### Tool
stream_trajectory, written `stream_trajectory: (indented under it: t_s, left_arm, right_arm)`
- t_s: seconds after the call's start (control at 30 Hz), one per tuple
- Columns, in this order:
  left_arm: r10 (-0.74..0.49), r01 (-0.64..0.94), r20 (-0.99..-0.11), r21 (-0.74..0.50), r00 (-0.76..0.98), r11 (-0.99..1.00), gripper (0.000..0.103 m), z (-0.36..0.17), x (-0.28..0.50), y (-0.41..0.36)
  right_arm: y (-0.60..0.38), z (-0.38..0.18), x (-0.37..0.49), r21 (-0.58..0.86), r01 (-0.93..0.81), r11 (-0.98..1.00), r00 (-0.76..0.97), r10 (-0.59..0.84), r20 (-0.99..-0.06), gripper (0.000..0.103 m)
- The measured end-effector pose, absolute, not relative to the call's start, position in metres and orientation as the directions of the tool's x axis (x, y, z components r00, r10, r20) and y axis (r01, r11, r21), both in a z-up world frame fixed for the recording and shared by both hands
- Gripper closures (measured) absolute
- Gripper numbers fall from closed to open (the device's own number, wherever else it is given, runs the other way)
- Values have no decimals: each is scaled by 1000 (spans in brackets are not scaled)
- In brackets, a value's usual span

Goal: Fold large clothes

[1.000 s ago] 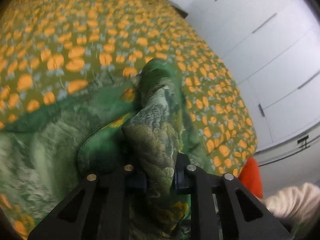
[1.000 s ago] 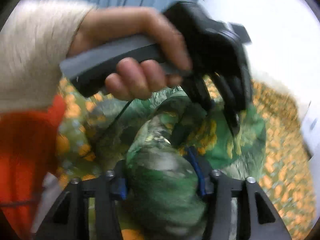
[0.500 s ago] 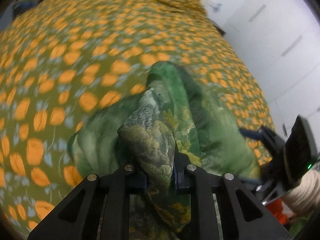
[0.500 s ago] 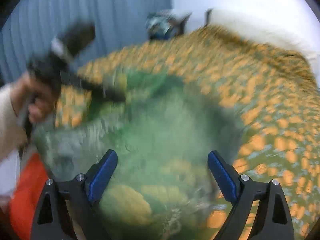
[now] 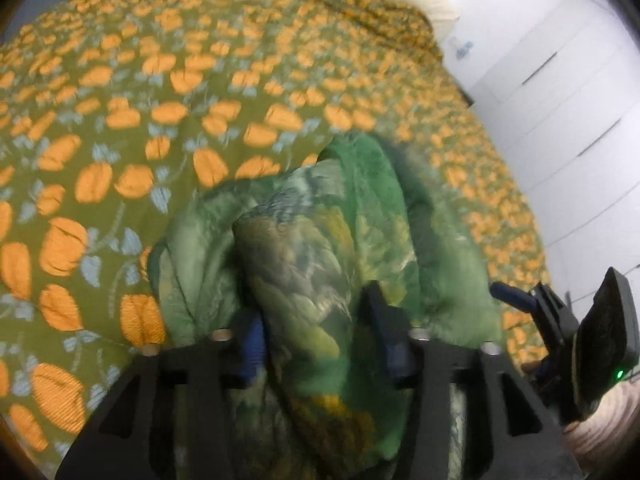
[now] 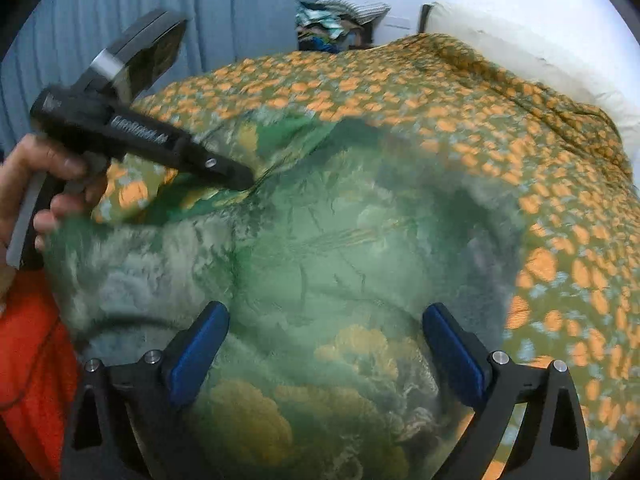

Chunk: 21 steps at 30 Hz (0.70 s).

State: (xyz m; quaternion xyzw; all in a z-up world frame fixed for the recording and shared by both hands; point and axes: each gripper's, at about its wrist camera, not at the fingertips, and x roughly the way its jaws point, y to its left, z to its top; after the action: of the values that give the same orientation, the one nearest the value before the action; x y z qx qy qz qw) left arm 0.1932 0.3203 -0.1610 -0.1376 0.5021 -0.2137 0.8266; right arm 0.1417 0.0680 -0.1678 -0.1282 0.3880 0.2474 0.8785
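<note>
A large green patterned garment (image 6: 320,264) lies bunched on a bed with an orange-flowered green cover (image 6: 460,92). My left gripper (image 5: 316,336) has its jaws parted a little, with a thick fold of the garment (image 5: 304,280) still between the pads. In the right wrist view the left gripper (image 6: 240,178) shows at the garment's far left edge. My right gripper (image 6: 326,344) is wide open over the garment, touching nothing. Its blue pads (image 6: 200,348) stand far apart. It also shows at the right edge of the left wrist view (image 5: 516,296).
A white pillow (image 6: 520,48) lies at the head of the bed. A pile of clothes (image 6: 340,20) sits beyond the bed by blue curtains (image 6: 200,20). White cupboard doors (image 5: 560,92) stand to the right. My orange clothing (image 6: 28,360) is at lower left.
The right gripper let go of the garment and opened wide, then drew back. The left gripper's jaws widened around the fold. The garment dropped onto the bed.
</note>
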Motion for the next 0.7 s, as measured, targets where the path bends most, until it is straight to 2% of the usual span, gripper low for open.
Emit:
stream_trajectory:
  t_s: [0.03,0.1,0.17,0.23,0.3,0.33,0.37,0.4,0.47,0.53,0.7]
  left_arm:
    - [-482,215,-767,-431,423,876,26,-150,188,323]
    - [-471,230,-751,-411,463,882,13,-127,171,328]
    - [-489,259,-731,-415,476,872,5,-116,150,326]
    - [-480,276,-745,-393,463,877,4,-119,134,318]
    - [-365,277,-828,-265,426,924,4,-141,121,297]
    - [-269,276,-871,-162,410,947,4,-158,118,286]
    - [-231,269,-881,-124,413,955,4,-167,117,284]
    - [-234,249,-876,-136,421,959,3,-172,116,286]
    - [-309,178,-852,-257,422,950,3,-169,118,303]
    - [-350,148,-822,-318,449,937,4,-157,115,314]
    - [-336,177,-794,-286,506,942,4,-126,109,313]
  right_arm:
    - [66,-153,135,-25,-524,851,584,337,-739,5]
    - [65,-131,121,-16,-526,850,594,353,-723,5]
    - [71,-130,106,-47,-538,842,594,339,-729,5]
    - [77,-147,99,-65,-541,839,576,313,-755,5]
    - [82,-174,102,-55,-541,839,530,290,-797,1]
    - [87,-184,102,-85,-538,838,542,267,-797,0]
    - [88,-185,98,-107,-538,836,561,260,-786,0]
    - [90,-184,96,-116,-543,832,568,262,-780,0]
    - [89,-176,92,-125,-541,831,563,248,-788,0]
    - [82,-162,87,-125,-516,848,573,233,-786,0]
    - [56,-128,75,-149,-412,899,627,161,-762,0]
